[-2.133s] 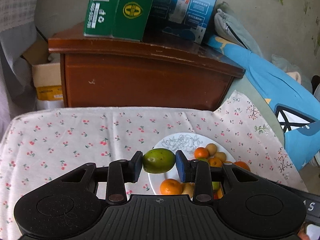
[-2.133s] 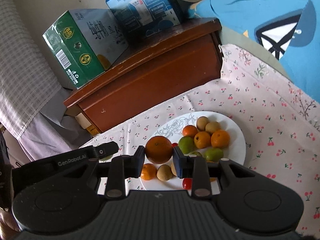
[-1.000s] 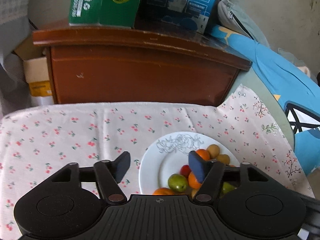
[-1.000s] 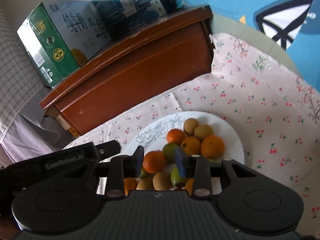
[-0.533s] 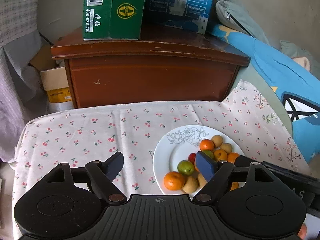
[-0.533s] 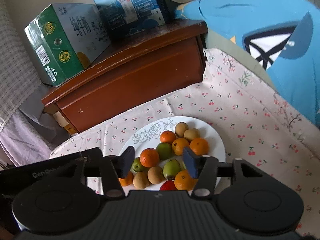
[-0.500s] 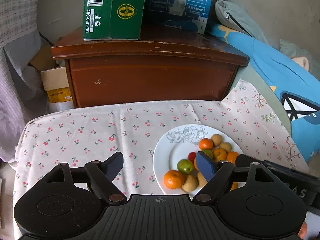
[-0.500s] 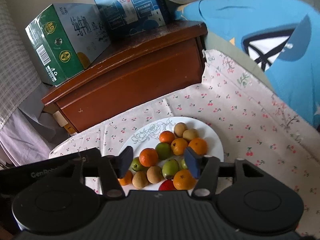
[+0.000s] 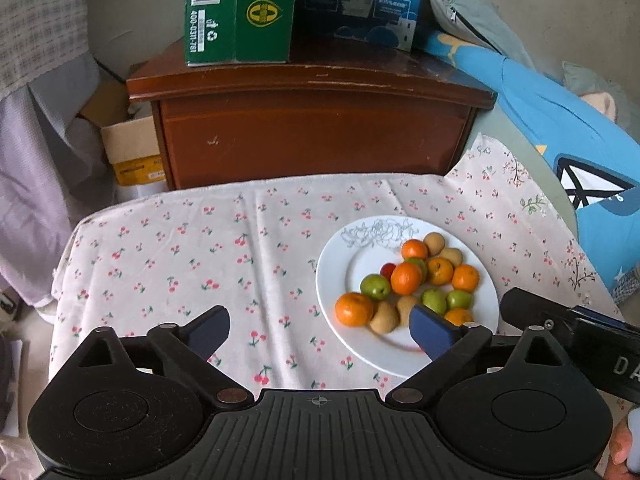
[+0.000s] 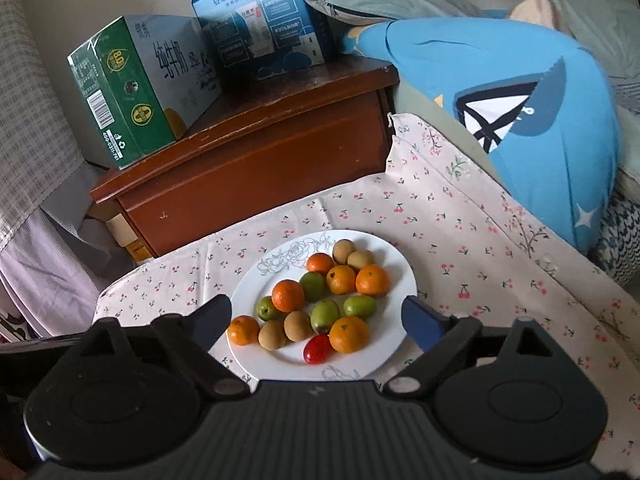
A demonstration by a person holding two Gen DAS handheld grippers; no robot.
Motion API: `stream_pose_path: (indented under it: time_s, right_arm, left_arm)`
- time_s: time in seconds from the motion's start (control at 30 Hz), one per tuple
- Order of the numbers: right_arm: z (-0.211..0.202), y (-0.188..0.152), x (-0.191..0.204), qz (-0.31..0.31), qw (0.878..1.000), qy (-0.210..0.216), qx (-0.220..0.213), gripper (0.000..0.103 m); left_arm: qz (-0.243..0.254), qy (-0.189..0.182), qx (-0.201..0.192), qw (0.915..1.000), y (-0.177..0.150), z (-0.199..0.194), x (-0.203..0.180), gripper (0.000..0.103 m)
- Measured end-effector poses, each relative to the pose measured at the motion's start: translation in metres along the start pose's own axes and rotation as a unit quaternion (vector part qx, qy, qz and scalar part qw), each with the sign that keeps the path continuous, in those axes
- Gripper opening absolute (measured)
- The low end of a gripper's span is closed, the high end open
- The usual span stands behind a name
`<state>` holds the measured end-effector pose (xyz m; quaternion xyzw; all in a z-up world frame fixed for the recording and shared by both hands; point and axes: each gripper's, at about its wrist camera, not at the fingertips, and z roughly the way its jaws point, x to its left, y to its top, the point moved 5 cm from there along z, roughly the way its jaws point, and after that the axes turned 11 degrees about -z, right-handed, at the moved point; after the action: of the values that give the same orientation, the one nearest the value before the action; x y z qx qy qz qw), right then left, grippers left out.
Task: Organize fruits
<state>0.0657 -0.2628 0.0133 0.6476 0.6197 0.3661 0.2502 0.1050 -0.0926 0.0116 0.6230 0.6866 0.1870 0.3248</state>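
The left gripper (image 9: 320, 332) hangs above the near edge of the cloth with its jaws spreading wide and nothing between them; its right finger (image 9: 430, 330) sits in front of the near rim of the plate. The right gripper (image 10: 318, 320) is much the same, jaws opening wide and empty, with the heap of fruit showing in the gap below.

All the fruit lies together on the white plate (image 10: 388, 256), which rests on the cherry-print cloth (image 9: 200, 248). There are several oranges (image 10: 288, 295), some green fruits (image 10: 325, 315), a few brown ones (image 10: 272, 334) and one small red one (image 10: 317, 349) near the front edge. They are packed close, most touching a neighbour. The part of the plate with the grey flower drawing is bare.

Behind the cloth stands a dark wooden cabinet (image 9: 312, 136), with a green carton (image 9: 240, 12) and a blue box (image 9: 360, 0) on top. A blue cushion (image 10: 520, 120) lies to the right.
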Motion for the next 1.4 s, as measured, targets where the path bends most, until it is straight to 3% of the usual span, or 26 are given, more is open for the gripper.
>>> stream_pose_path:
  time_s: [0.1, 0.37, 0.6, 1.4]
  right_arm:
    - [-0.002, -0.004, -0.001, -0.001, 1.000, -0.010, 0.012, 0.100]
    - [0.002, -0.016, -0.008, -0.002, 0.996, -0.059, 0.062, 0.101]
    - [0.008, -0.020, -0.015, 0.008, 0.994, -0.075, 0.084, 0.101]
    - [0.031, -0.029, -0.026, 0.011, 0.986, -0.117, 0.119, 0.102]
  left_arm:
    - [0.003, 0.014, 0.008, 0.9999, -0.003, 0.001, 0.001, 0.098]
    - [0.014, 0.045, 0.032, 0.9984, -0.009, 0.007, 0.000, 0.098]
    - [0.031, 0.062, 0.040, 0.9968, -0.013, 0.012, -0.003, 0.098]
    - [0.037, 0.092, 0.054, 0.9936, -0.016, 0.034, 0.002, 0.098]
